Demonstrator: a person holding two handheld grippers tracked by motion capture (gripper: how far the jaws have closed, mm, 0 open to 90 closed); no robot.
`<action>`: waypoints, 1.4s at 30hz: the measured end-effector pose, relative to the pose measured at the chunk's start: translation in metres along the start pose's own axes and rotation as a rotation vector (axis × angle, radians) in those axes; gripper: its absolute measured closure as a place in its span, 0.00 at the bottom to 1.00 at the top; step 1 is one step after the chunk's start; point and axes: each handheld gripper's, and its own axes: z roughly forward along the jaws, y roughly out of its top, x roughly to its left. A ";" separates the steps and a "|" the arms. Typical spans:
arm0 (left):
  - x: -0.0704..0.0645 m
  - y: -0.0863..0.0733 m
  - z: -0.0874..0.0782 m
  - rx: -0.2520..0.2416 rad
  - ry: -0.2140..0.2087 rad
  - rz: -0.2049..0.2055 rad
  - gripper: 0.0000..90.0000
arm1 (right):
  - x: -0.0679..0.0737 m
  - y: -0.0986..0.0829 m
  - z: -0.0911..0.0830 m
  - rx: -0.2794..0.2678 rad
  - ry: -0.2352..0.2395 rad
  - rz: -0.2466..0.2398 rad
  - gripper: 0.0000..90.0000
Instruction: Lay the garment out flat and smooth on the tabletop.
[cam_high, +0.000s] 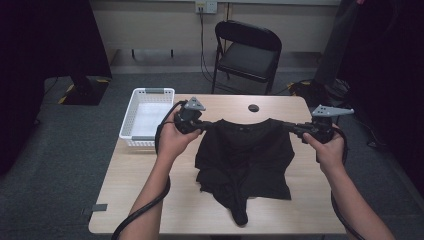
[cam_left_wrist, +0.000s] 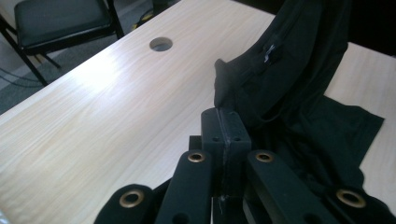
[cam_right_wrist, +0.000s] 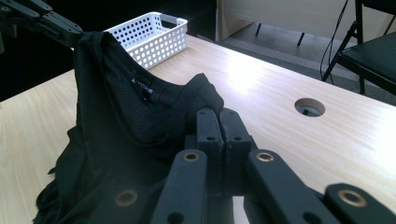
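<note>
A black shirt (cam_high: 245, 155) hangs by its two shoulders above the wooden table (cam_high: 150, 200), and its lower part rests crumpled on the tabletop. My left gripper (cam_high: 204, 125) is shut on the shirt's left shoulder; in the left gripper view the jaws (cam_left_wrist: 224, 114) pinch the cloth (cam_left_wrist: 280, 79). My right gripper (cam_high: 290, 127) is shut on the right shoulder, and the right gripper view has its jaws (cam_right_wrist: 217, 116) closed on the fabric by the collar (cam_right_wrist: 144, 88). The collar with its label faces up between the two grippers.
A white perforated basket (cam_high: 146, 117) stands at the table's far left edge, also in the right gripper view (cam_right_wrist: 149, 37). A round cable hole (cam_high: 253, 108) lies near the far edge. A black folding chair (cam_high: 247, 52) stands behind the table.
</note>
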 end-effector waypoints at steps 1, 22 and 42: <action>0.000 0.000 0.000 0.000 0.000 0.000 1.00 | -0.003 0.002 0.002 -0.002 0.001 0.000 0.98; 0.090 0.004 0.063 -0.043 0.188 -0.126 0.65 | -0.090 0.030 0.098 0.042 -0.153 0.215 0.66; 0.013 -0.076 0.035 -0.080 0.058 -0.026 0.16 | 0.002 -0.038 0.046 0.116 -0.053 -0.070 0.22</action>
